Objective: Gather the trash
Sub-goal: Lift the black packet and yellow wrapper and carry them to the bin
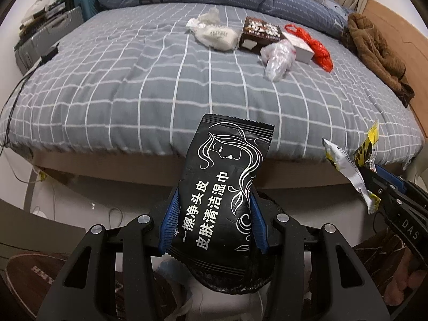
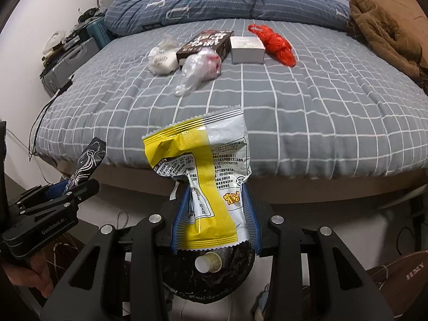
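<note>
1. I have the left gripper (image 1: pixel 214 224) clamped on a black wet-wipe packet (image 1: pixel 224 187); its blue pads (image 1: pixel 168 222) press both long edges. The right gripper (image 2: pixel 215 219) is clamped likewise on a yellow-and-silver snack wrapper (image 2: pixel 203 171).
2. My landmark is the black-lined trash bin (image 2: pixel 214 278), which shows directly beneath both sets of fingers, on the floor in front of the bed (image 2: pixel 294 107). Both pieces hang above its mouth, the wipe packet toward the bin's left side, the wrapper toward its right. A white bottle cap (image 2: pixel 207 263) already lies inside.
3. I judge the step to be the drop. To do it well I would bring each lower end over the bin's mouth, clear of its rim, before letting go, since light film drifts.
4. I would free one hand at a time, so I can watch each piece fall.
5. The wipe packet's long axis runs along the fingers, its crimped top pointing away from the bin toward the bed and leaning slightly right; its bottom seam points into the bin.
6. The wrapper's long axis also runs along the fingers, but its upper half is crumpled and flares wide away from the bin.
7. More trash waits on the bed, well beyond the bin: a white wad (image 1: pixel 214 36), a brown box (image 1: pixel 260 33), a clear bag (image 1: pixel 278 57), a white box (image 2: pixel 247 49) and a red bag (image 2: pixel 275 44).
</note>
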A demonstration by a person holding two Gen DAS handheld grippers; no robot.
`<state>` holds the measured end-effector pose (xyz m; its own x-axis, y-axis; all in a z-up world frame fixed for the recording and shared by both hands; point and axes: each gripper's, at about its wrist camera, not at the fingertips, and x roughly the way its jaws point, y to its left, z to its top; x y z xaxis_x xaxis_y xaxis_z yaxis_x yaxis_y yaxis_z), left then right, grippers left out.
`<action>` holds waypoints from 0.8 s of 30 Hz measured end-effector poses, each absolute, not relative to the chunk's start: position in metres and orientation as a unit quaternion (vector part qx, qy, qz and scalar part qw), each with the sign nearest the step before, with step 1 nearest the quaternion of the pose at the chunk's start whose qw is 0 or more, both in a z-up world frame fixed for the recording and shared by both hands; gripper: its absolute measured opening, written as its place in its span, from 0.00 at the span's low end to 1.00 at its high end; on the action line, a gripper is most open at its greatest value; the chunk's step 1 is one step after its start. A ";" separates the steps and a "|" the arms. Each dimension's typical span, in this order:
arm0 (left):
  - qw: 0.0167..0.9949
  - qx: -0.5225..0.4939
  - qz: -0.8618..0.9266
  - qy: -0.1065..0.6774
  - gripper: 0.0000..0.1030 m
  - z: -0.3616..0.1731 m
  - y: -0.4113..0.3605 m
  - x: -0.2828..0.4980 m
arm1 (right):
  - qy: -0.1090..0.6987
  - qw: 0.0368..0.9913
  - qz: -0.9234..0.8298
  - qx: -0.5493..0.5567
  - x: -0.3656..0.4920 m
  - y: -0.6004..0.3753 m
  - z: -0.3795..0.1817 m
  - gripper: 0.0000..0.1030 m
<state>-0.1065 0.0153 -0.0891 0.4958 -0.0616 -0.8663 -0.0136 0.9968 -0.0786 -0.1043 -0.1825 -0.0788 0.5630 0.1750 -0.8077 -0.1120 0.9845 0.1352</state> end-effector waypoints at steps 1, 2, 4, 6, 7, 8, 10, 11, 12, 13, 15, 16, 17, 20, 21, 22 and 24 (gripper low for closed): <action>0.863 -0.038 -0.013 0.504 0.45 -0.093 0.016 -0.109 | 0.462 0.882 0.081 0.036 -0.106 -0.182 -0.081 0.36; 0.861 -0.040 -0.012 0.507 0.45 -0.096 0.017 -0.110 | 0.465 0.881 0.082 0.038 -0.107 -0.182 -0.084 0.36; 0.858 -0.041 -0.010 0.512 0.45 -0.104 0.019 -0.113 | 0.470 0.878 0.082 0.038 -0.110 -0.180 -0.090 0.36; 0.855 -0.042 -0.010 0.517 0.45 -0.113 0.021 -0.116 | 0.476 0.875 0.083 0.036 -0.112 -0.178 -0.097 0.36; 0.854 -0.044 -0.011 0.519 0.45 -0.116 0.023 -0.117 | 0.478 0.874 0.083 0.035 -0.113 -0.177 -0.100 0.36; 0.853 -0.046 -0.012 0.520 0.45 -0.121 0.025 -0.118 | 0.481 0.872 0.085 0.034 -0.114 -0.175 -0.104 0.36; 0.849 -0.050 -0.012 0.526 0.45 -0.129 0.029 -0.119 | 0.484 0.871 0.085 0.030 -0.115 -0.173 -0.110 0.36; 0.848 -0.051 -0.013 0.528 0.45 -0.132 0.030 -0.120 | 0.487 0.868 0.086 0.029 -0.116 -0.172 -0.115 0.36; 0.847 -0.052 -0.013 0.529 0.45 -0.135 0.030 -0.120 | 0.490 0.867 0.087 0.029 -0.116 -0.171 -0.118 0.36; 0.846 -0.053 -0.014 0.531 0.45 -0.138 0.031 -0.120 | 0.493 0.865 0.088 0.028 -0.116 -0.170 -0.122 0.36; 0.845 -0.055 -0.015 0.532 0.45 -0.144 0.032 -0.120 | 0.501 0.860 0.091 0.025 -0.116 -0.166 -0.132 0.36; 0.844 -0.055 -0.014 0.534 0.45 -0.148 0.033 -0.120 | 0.505 0.858 0.092 0.024 -0.116 -0.164 -0.137 0.36; 0.843 -0.054 -0.014 0.536 0.45 -0.152 0.034 -0.119 | 0.509 0.855 0.095 0.022 -0.116 -0.161 -0.142 0.36; 0.836 -0.054 -0.010 0.546 0.45 -0.165 0.037 -0.118 | 0.519 0.849 0.101 0.018 -0.114 -0.155 -0.153 0.36; 0.833 -0.051 -0.010 0.550 0.45 -0.171 0.038 -0.118 | 0.523 0.846 0.102 0.017 -0.113 -0.153 -0.158 0.36; 0.832 -0.048 -0.009 0.553 0.45 -0.174 0.039 -0.119 | 0.529 0.843 0.102 0.015 -0.111 -0.151 -0.164 0.36; 0.828 -0.049 -0.006 0.559 0.45 -0.182 0.042 -0.121 | 0.538 0.837 0.101 0.010 -0.110 -0.149 -0.175 0.36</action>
<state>-0.1207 0.0422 -0.1819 0.3757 -0.0642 -0.9245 -0.0443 0.9952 -0.0871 -0.1096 -0.1486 -0.1747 0.4008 0.1805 -0.8982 -0.1590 0.9792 0.1258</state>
